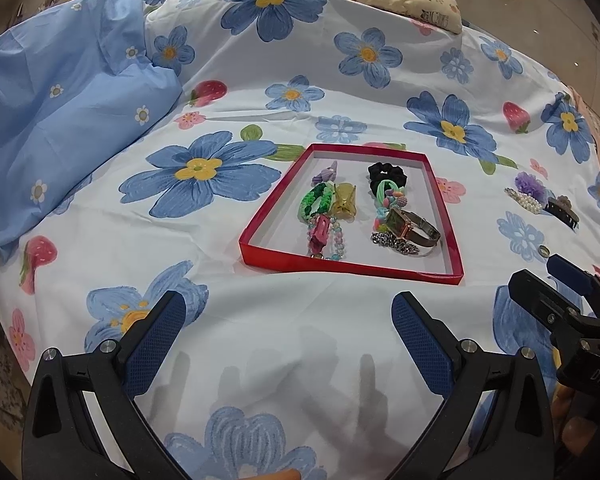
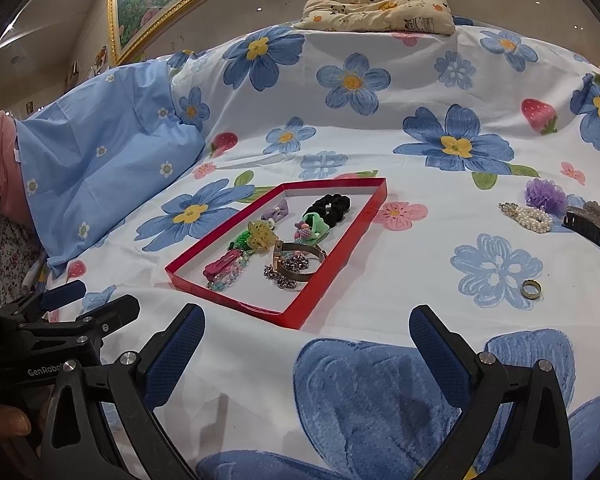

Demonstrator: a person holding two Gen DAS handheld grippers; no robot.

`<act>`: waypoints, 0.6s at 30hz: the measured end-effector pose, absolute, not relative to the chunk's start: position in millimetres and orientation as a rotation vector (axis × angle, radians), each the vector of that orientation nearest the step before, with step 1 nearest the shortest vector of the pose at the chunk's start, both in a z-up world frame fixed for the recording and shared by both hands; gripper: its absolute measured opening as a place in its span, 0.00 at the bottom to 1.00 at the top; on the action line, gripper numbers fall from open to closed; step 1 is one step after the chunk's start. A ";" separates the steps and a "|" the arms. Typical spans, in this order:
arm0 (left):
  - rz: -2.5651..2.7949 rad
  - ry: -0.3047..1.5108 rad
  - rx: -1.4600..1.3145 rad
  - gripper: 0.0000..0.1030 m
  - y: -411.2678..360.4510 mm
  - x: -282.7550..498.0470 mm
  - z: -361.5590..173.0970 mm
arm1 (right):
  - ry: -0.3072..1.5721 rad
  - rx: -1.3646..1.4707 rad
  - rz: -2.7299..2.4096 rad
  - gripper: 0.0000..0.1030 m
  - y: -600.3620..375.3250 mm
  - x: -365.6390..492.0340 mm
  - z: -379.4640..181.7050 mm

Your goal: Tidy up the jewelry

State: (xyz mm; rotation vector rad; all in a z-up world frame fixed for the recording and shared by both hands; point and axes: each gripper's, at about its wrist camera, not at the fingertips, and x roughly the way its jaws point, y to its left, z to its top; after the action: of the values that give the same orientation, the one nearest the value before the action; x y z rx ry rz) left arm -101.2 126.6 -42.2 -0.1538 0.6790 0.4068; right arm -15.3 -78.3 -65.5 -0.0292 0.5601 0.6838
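Note:
A shallow red tray (image 1: 348, 267) (image 2: 236, 306) lies on the flowered bedsheet and holds a watch (image 1: 414, 226) (image 2: 296, 254), a black scrunchie (image 1: 386, 172) (image 2: 332, 204), a yellow claw clip (image 1: 344, 200) and several hair ties and bracelets. Right of the tray lie a purple flower clip (image 2: 546, 196), a pearl clip (image 2: 526, 212), a dark claw clip (image 2: 588, 222) and a gold ring (image 2: 531, 289). My left gripper (image 1: 288, 320) is open and empty, in front of the tray. My right gripper (image 2: 306, 334) is open and empty, front right of the tray.
A light blue pillow (image 1: 60, 120) lies at the left. A panda-print cushion (image 2: 380, 8) sits at the far edge of the bed. A gold-framed picture (image 2: 148, 12) hangs on the wall behind. Each gripper shows at the edge of the other's view.

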 end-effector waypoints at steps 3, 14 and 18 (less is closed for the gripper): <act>0.404 0.677 -0.155 1.00 127.9 -101.2 -42.5 | 0.561 -0.029 0.684 1.00 -78.4 -15.6 -65.0; 0.403 0.678 -0.147 1.00 129.2 -103.0 -42.0 | 0.561 -0.032 0.684 1.00 -77.9 -16.5 -63.2; 0.404 0.679 -0.146 1.00 128.9 -102.6 -42.0 | 0.561 -0.032 0.683 1.00 -77.3 -16.0 -62.8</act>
State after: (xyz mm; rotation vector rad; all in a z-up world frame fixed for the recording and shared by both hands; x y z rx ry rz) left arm -102.6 128.9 -42.0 -0.1463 0.6794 0.4036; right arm -16.0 -77.3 -62.8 -0.0325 0.5610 0.6828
